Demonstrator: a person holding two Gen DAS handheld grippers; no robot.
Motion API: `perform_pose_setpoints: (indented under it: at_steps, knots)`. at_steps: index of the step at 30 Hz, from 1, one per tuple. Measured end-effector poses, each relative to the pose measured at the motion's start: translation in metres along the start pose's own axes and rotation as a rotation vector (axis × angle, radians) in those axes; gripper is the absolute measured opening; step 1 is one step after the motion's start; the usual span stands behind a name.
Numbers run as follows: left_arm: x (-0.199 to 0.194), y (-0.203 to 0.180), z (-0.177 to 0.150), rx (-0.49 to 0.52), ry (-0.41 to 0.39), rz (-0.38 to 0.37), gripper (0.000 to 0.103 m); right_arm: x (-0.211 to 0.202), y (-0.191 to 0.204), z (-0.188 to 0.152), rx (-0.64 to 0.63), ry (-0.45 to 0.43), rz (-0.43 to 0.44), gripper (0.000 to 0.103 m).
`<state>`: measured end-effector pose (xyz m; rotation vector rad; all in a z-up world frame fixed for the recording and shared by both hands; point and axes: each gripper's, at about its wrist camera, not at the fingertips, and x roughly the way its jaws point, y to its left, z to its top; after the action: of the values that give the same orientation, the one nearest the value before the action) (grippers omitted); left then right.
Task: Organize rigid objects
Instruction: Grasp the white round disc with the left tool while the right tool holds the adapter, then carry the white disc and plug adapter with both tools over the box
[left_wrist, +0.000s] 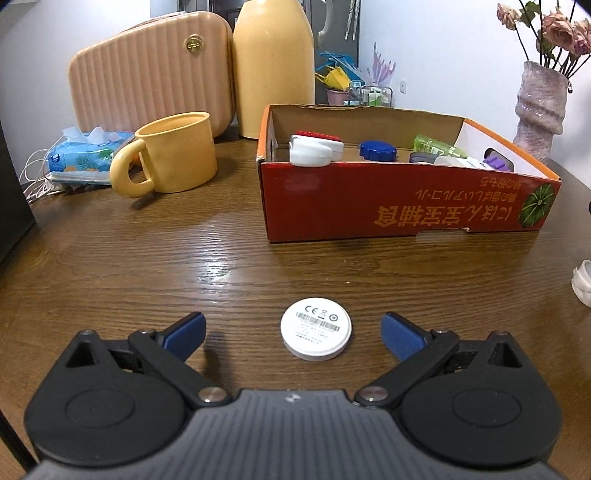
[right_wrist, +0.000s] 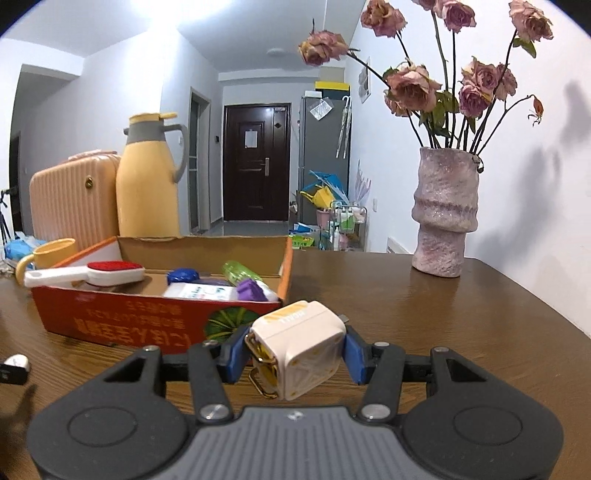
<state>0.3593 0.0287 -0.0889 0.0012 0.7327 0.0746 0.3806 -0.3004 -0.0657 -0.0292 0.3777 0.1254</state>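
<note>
A white round disc (left_wrist: 316, 328) with a barcode label lies flat on the wooden table (left_wrist: 147, 266). My left gripper (left_wrist: 293, 332) is open, its blue pads either side of the disc and not touching it. My right gripper (right_wrist: 295, 354) is shut on a cream cube-shaped charger (right_wrist: 299, 350) with a gold clip, held just above the table in front of the red cardboard box (right_wrist: 147, 325). The box (left_wrist: 369, 199) holds a white lint brush with a red pad (right_wrist: 88, 275), a blue cap (left_wrist: 377, 150), a green bottle (left_wrist: 436, 146) and a purple item (right_wrist: 251, 290).
A yellow mug (left_wrist: 173, 155), tissue pack (left_wrist: 85, 157), peach case (left_wrist: 147, 70) and yellow flask (left_wrist: 275, 66) stand behind and left of the box. A pink vase of dried roses (right_wrist: 445, 210) stands at the right. A white object (left_wrist: 583, 282) lies at the table's right edge.
</note>
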Motion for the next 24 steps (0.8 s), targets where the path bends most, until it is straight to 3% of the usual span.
perform_pose_setpoints:
  at_steps: [5,10,13,24]
  knots:
    - [0.003,0.000,0.001,-0.004,0.011,-0.024,0.088,-0.010,0.011,-0.001,0.021,-0.020,0.016,0.052]
    - [-0.003,-0.005,0.000,0.026,-0.013,-0.056,0.056,-0.016,0.023,-0.004,0.031,-0.019,0.044,0.052]
    - [-0.006,-0.009,-0.002,0.048,-0.020,-0.075,0.042,-0.019,0.033,-0.006,0.024,-0.017,0.062,0.052]
    - [-0.012,-0.010,-0.004,0.057,-0.026,-0.091,0.040,-0.028,0.055,-0.010,0.011,-0.024,0.103,0.052]
